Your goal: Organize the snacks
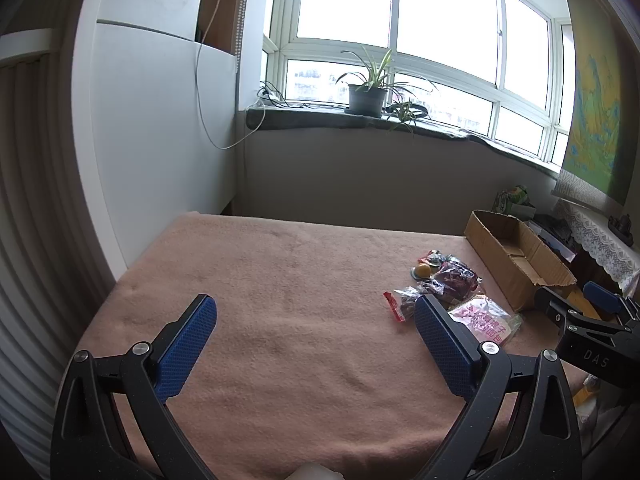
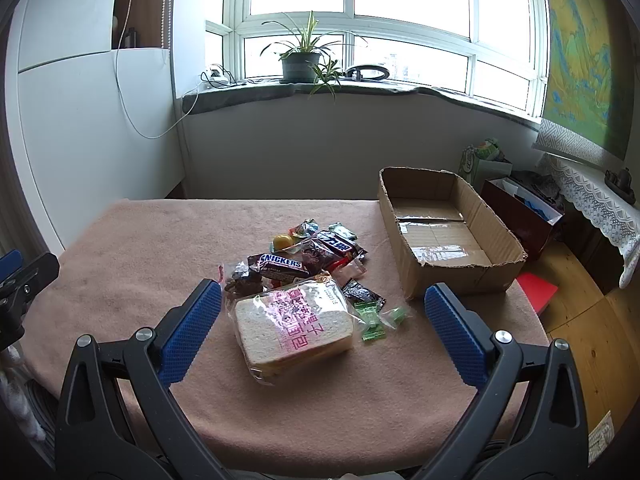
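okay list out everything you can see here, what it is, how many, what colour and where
bread: 1, pale, clear bag, nearest right claw
Snickers: 1, brown, behind bread
green candies: 2, right of bread
other snacks: several, mixed colours, far end of pile
box: 1, brown, empty, table's right side
cloth: 1, pink, over table
plant: 1, green, windowsill
left claw: open, over bare cloth
right claw: open, facing bread

Bright daylight pours through the wide window (image 2: 360,28); a potted plant (image 2: 300,56) sits on the grey sill (image 2: 400,90), landscape painting (image 2: 580,60) hanging right, wood floor (image 2: 592,320) below.
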`<move>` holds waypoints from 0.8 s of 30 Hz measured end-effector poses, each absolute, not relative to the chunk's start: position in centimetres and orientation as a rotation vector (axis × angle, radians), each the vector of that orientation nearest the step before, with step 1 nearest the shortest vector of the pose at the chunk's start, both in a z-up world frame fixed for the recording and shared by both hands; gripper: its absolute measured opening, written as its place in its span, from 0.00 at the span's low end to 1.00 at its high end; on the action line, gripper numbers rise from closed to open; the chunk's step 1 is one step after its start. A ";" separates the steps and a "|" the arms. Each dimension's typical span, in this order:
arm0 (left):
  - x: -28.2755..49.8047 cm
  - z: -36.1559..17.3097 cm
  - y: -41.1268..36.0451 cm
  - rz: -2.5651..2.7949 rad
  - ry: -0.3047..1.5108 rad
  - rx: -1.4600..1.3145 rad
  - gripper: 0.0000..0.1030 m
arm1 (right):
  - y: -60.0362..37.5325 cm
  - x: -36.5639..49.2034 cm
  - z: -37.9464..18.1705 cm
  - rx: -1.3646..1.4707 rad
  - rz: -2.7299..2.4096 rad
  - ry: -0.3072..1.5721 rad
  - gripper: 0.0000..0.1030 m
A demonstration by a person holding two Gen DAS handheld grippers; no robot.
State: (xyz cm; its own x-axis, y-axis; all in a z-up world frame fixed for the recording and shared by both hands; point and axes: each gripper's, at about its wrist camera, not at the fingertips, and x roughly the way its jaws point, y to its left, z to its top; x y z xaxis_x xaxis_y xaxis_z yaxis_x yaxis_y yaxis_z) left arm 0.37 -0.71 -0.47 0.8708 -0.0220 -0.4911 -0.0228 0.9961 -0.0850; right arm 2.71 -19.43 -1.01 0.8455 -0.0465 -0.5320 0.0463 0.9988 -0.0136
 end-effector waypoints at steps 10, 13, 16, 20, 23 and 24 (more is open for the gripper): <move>0.4 -0.5 -0.8 -0.005 0.515 -0.092 0.96 | -19.4 2.8 -1.1 -0.001 -0.050 0.562 1.00; 0.4 -0.5 -0.9 -0.004 0.518 -0.093 0.96 | -19.4 2.7 -1.1 0.000 -0.049 0.564 1.00; 0.5 -0.6 -0.9 -0.006 0.520 -0.094 0.96 | -19.4 2.7 -1.1 -0.001 -0.049 0.563 1.00; 0.5 -0.6 -0.8 -0.007 0.520 -0.094 0.96 | -19.4 2.8 -1.1 0.000 -0.049 0.565 1.00; 0.5 -0.6 -0.9 -0.008 0.522 -0.095 0.96 | -19.5 2.8 -1.3 0.000 -0.048 0.565 1.00; 0.5 -0.6 -0.9 -0.009 0.523 -0.095 0.96 | -19.5 2.8 -1.3 0.000 -0.047 0.566 1.00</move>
